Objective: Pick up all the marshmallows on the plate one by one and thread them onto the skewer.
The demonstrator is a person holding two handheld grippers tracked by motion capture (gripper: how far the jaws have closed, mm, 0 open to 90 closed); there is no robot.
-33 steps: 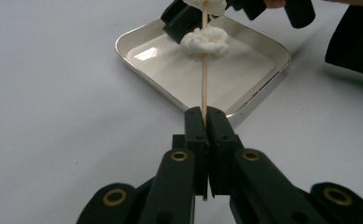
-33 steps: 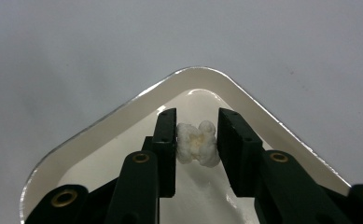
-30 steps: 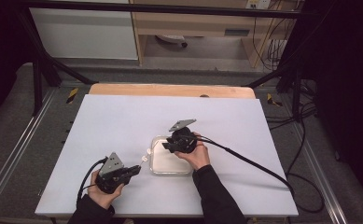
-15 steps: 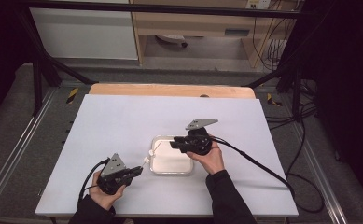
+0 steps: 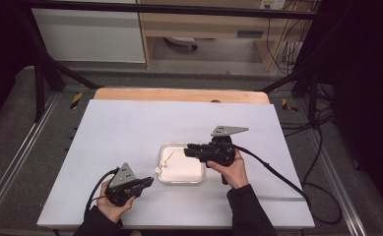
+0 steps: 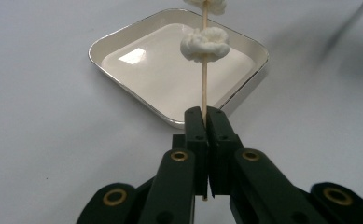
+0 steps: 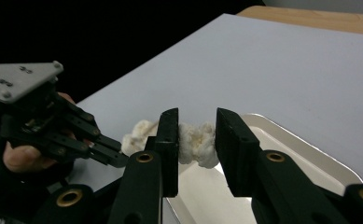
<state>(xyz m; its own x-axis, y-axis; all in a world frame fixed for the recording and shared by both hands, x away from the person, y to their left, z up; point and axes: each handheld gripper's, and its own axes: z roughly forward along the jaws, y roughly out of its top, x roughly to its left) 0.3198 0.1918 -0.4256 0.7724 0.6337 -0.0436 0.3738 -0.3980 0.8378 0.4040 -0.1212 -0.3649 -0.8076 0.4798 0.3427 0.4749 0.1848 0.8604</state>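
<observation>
Skewer [image 6: 204, 88] carrying two white puffy pieces [image 6: 205, 43] sticks up over one white square tray [image 5: 195, 177], frame centre. Left claw [image 6: 205, 116] pressed together, pinching the skewer's lower end. Right claw [image 7: 194, 140] pinches the far piece [image 7: 195, 142], above the tray. White tabletop [image 5: 130, 128] underneath.

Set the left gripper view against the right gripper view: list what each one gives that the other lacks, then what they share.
Left gripper view: the thin wooden skewer clamped in the shut left gripper, and the tray in full outline. Right gripper view: the right gripper closed on a white lump, the person's hand beyond it, and the table with its wooden far edge. Shared: tray, white lumps, white table top.
</observation>
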